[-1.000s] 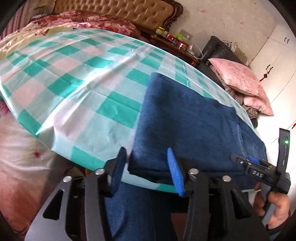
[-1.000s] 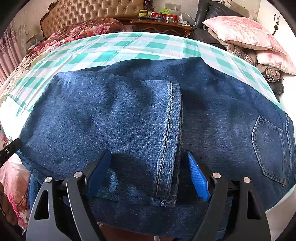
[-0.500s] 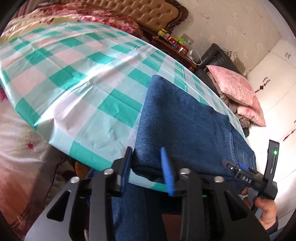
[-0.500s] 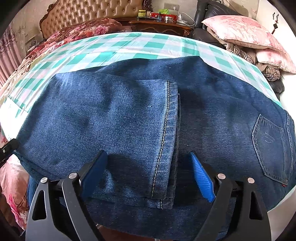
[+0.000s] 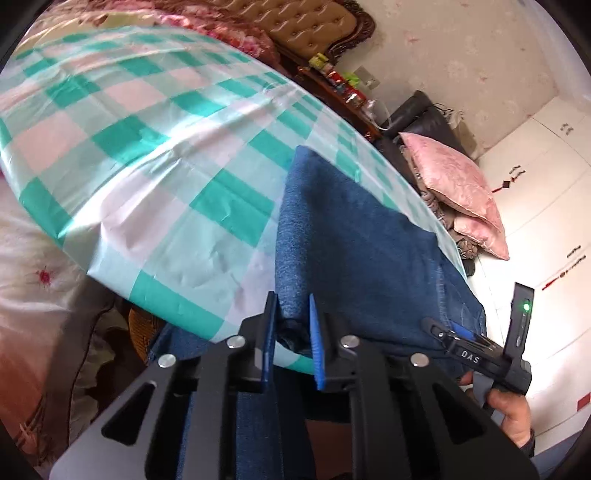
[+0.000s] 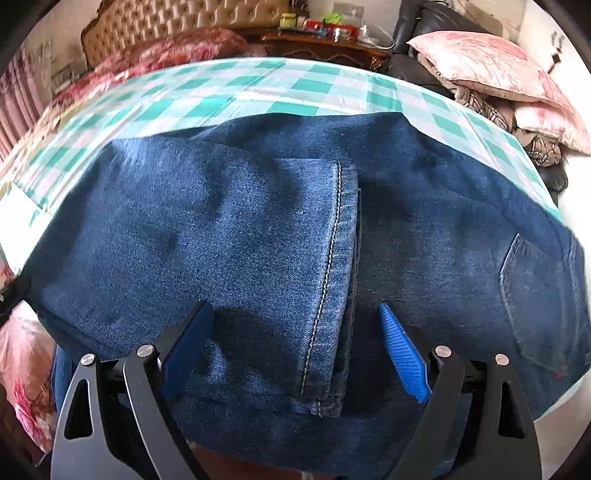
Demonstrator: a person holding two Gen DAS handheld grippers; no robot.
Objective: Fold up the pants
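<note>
Dark blue jeans (image 6: 258, 236) lie folded on a green and white checked tablecloth (image 5: 155, 177), the leg hem (image 6: 332, 280) laid over the seat and a back pocket (image 6: 535, 295) at the right. My left gripper (image 5: 291, 314) is shut on the jeans' folded near-left edge (image 5: 332, 229) at the table's front edge. My right gripper (image 6: 295, 325) is open, its blue fingers either side of the hem near the front edge, holding nothing. It also shows in the left wrist view (image 5: 480, 354), held in a hand.
A bed with a tufted headboard (image 6: 177, 26) and floral bedding lies beyond the table. A dark nightstand (image 6: 325, 40) holds small items. Pink pillows (image 6: 487, 66) are piled at the right. White wardrobe doors (image 5: 546, 192) stand at the far right.
My left gripper has moved in and closed from wide open onto the folded edge of the jeans. My right gripper stayed open and shifted only slightly.
</note>
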